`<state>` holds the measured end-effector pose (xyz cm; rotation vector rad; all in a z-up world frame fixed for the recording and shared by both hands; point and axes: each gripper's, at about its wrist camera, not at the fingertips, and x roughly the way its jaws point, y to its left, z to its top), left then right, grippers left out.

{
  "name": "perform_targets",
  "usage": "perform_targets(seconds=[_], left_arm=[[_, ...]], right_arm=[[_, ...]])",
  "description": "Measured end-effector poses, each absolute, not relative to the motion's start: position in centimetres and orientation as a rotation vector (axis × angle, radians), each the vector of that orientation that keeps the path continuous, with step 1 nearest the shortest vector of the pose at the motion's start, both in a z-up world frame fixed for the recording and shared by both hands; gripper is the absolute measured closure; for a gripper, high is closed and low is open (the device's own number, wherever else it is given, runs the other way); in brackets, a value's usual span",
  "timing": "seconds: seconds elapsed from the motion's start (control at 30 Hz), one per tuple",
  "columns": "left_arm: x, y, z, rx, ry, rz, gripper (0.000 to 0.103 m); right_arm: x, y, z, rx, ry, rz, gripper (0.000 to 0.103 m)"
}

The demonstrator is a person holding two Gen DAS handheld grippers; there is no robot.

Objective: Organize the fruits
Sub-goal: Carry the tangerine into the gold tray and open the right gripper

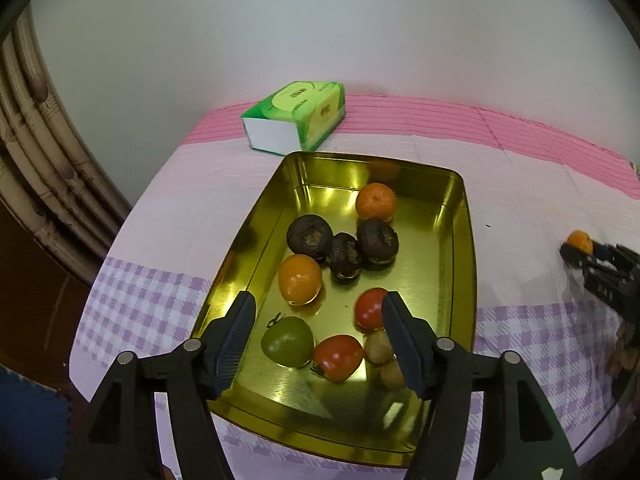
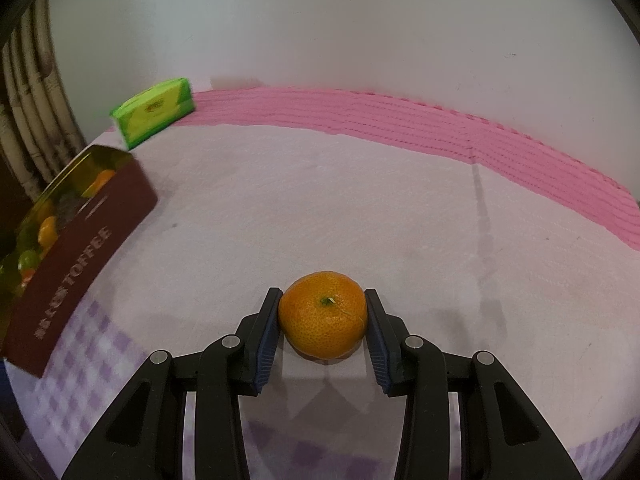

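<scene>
A gold tin tray (image 1: 464, 248) lies on the table and holds two oranges (image 1: 300, 279), three dark round fruits (image 1: 344, 254), two red tomatoes (image 1: 338, 357), a green tomato (image 1: 287, 341) and small brown fruits (image 1: 378, 347). My left gripper (image 1: 318, 304) hovers open and empty over the tray's near end. My right gripper (image 2: 322, 300) is shut on an orange (image 2: 323, 320) just above the tablecloth; it also shows at the right edge of the left wrist view (image 1: 580, 242). The tray's brown outer wall (image 2: 76, 272) is at far left in the right wrist view.
A green tissue box (image 1: 296, 116) stands behind the tray near the white wall. The table has a pink and lilac checked cloth (image 2: 320, 200). Bamboo-like poles (image 1: 36, 152) rise at the left. Brown things (image 1: 624, 354) lie at the table's right edge.
</scene>
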<state>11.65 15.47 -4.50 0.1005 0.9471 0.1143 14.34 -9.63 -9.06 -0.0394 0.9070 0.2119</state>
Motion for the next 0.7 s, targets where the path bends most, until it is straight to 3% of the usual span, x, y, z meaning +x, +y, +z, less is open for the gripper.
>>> perform_targets(seconds=[0.7], left_arm=[[11.8,18.5,-3.5,0.042,0.935,0.188,0.037]], right_arm=[[12.2,-0.5,-1.7,-0.007,0.802,0.460,0.062]])
